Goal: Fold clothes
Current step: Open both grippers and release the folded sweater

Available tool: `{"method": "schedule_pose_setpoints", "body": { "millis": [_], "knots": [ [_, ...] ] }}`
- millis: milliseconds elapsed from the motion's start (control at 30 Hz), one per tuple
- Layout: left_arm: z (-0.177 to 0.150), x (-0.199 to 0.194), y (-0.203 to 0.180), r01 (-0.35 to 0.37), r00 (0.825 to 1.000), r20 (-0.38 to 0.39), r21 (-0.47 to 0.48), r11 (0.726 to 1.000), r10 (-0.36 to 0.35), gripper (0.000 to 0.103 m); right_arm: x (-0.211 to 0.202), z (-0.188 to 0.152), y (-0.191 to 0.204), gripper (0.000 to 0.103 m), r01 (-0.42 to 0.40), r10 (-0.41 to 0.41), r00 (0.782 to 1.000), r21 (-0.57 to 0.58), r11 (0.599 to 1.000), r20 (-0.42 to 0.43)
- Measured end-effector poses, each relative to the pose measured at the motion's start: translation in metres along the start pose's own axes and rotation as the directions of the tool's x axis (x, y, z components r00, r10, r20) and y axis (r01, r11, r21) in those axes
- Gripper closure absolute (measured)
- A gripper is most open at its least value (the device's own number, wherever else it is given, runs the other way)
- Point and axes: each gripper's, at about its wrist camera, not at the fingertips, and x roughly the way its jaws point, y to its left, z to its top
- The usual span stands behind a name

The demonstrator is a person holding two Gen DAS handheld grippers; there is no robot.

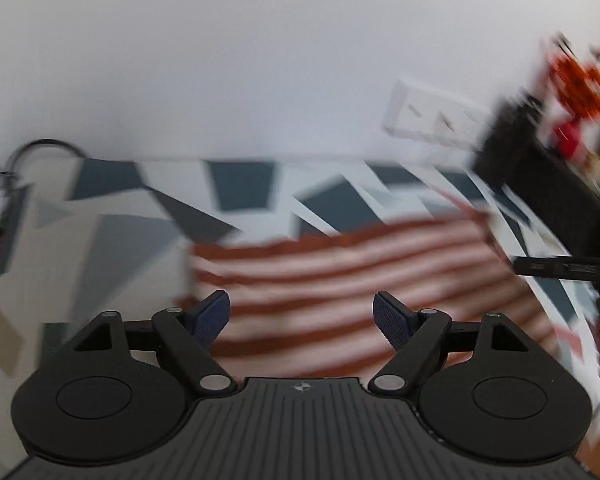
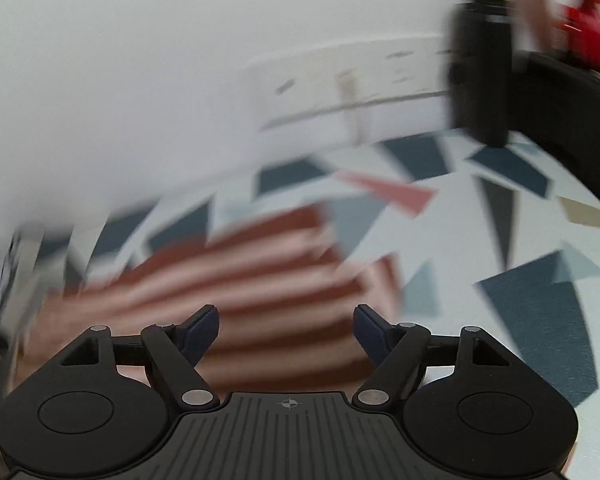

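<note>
We are seeing the left tongs standing wide open, blue pads well apart, nothing between them and nothing touching them. The right tongs are standing released the same way, gripping nothing.

The striped garment, rust-red and pale pink bands, is lying flat on the tabletop, which is carrying a cloth of grey, navy and white triangles. Both tongs are hovering over the near edge of the striped garment; we cannot tell whether they are clear of the fabric or brushing it. In the right wrist view the striped garment is showing what looks like a folded layer on top, but blur is smearing the edges.

Relative to the striped garment: a white wall socket strip is sitting behind it on the wall, a black bottle-like thing behind and to the right, a red-orange object further behind that, too blurred to name. A grey box with cables is sitting off to the left, cut by the frame. A dark bar is crossing in at the right edge of the left wrist view; we cannot make out what it is.
</note>
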Motion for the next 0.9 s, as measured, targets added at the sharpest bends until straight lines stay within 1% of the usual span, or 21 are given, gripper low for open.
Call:
{"method": "schedule_pose_setpoints", "body": {
  "millis": [33, 67, 133, 200, 233, 267, 300, 333, 367, 433, 500, 567, 667, 800, 867, 900],
  "knots": [
    [-0.003, 0.006, -0.007, 0.000, 1.000, -0.022, 0.035, 0.999, 0.001, 0.022, 0.006, -0.003, 0.008, 0.032, -0.005, 0.004, 1.000, -0.046, 0.999, -0.023],
    [-0.006, 0.011, -0.012, -0.020, 0.999, -0.037, 0.055, 0.998, 0.022, 0.022, 0.014, -0.002, 0.011, 0.030, -0.002, -0.001, 0.999, -0.059, 0.998, -0.040],
    [-0.012, 0.016, -0.010, -0.041, 0.997, -0.057, 0.011, 0.999, 0.042, 0.022, 0.031, 0.001, 0.014, 0.030, 0.015, -0.019, 0.997, -0.060, 0.998, -0.070],
    [-0.017, 0.017, -0.004, -0.058, 0.996, -0.069, -0.047, 0.997, 0.054, 0.022, 0.039, 0.006, 0.009, 0.029, 0.055, -0.056, 0.997, -0.023, 0.998, -0.058],
    [-0.019, 0.014, 0.000, -0.065, 0.996, -0.068, -0.079, 0.995, 0.060, 0.016, 0.041, 0.009, 0.006, 0.029, 0.078, -0.078, 0.996, 0.000, 0.997, -0.046],
    [-0.022, 0.011, 0.005, -0.073, 0.996, -0.066, -0.111, 0.991, 0.065, 0.013, 0.039, 0.011, 0.001, 0.025, 0.073, -0.072, 0.997, 0.027, 0.997, -0.038],
    [-0.024, 0.007, 0.010, -0.085, 0.995, -0.058, -0.141, 0.986, 0.078, 0.006, 0.035, 0.011, -0.004, 0.013, 0.054, -0.052, 0.998, 0.056, 0.997, -0.031],
    [-0.027, 0.003, 0.015, -0.101, 0.994, -0.053, -0.166, 0.981, 0.093, 0.003, 0.031, 0.012, -0.009, 0.005, 0.034, -0.032, 0.999, 0.085, 0.996, -0.024],
    [-0.030, -0.001, 0.021, -0.124, 0.992, -0.059, -0.194, 0.973, 0.115, 0.003, 0.026, 0.010, -0.013, 0.001, 0.037, -0.036, 0.999, 0.099, 0.994, -0.016],
    [-0.036, -0.006, 0.032, -0.165, 0.985, -0.085, -0.249, 0.954, 0.148, 0.002, 0.013, 0.002, -0.020, 0.001, 0.068, -0.068, 0.998, 0.114, 0.991, 0.000],
    [-0.042, -0.009, 0.039, -0.176, 0.982, -0.112, -0.289, 0.941, 0.150, 0.002, 0.004, -0.006, -0.028, 0.001, 0.093, -0.094, 0.996, 0.105, 0.990, 0.000],
    [-0.049, -0.010, 0.042, -0.177, 0.981, -0.131, -0.309, 0.934, 0.143, 0.002, -0.004, -0.017, -0.035, 0.001, 0.112, -0.113, 0.994, 0.091, 0.989, -0.003],
    [-0.056, -0.007, 0.040, -0.185, 0.977, -0.166, -0.323, 0.928, 0.137, 0.001, -0.008, -0.031, -0.043, 0.001, 0.110, -0.107, 0.993, 0.075, 0.991, -0.039],
    [-0.058, -0.004, 0.024, -0.193, 0.972, -0.182, -0.280, 0.940, 0.146, 0.001, -0.007, -0.045, -0.046, 0.001, 0.100, -0.093, 0.991, 0.074, 0.992, -0.092],
    [-0.060, -0.003, 0.013, -0.181, 0.973, -0.188, -0.248, 0.952, 0.136, 0.002, -0.006, -0.053, -0.042, 0.001, 0.101, -0.095, 0.989, 0.052, 0.994, -0.112],
    [-0.062, -0.004, 0.006, -0.174, 0.974, -0.181, -0.226, 0.958, 0.134, 0.014, -0.006, -0.057, -0.039, 0.002, 0.102, -0.098, 0.990, 0.032, 0.994, -0.105]
  ]
}}
